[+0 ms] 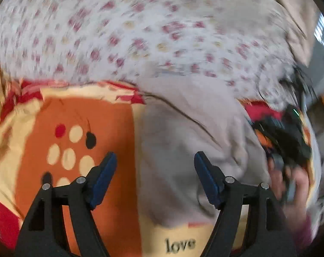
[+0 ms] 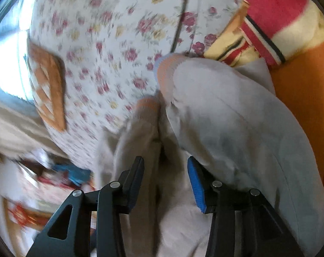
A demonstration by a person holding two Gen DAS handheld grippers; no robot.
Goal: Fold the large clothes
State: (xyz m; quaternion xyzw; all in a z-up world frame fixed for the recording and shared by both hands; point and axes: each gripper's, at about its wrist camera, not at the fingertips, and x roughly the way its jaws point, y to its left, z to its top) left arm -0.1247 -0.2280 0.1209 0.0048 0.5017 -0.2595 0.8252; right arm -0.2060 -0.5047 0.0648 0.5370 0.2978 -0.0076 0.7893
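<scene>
Left tool hangs spread wide over the grey sweatshirt, nothing between its pads. Right tool is parted too, straddling loose grey cloth without pinching it. The sweatshirt lies bunched on the orange patterned blanket, beside the floral sheet, striped cuffs side by side. Looks partly folded: sleeves gathered, body not yet squared.

Grey garment lies folded, rumpled, its orange-banded cuffs together.
</scene>
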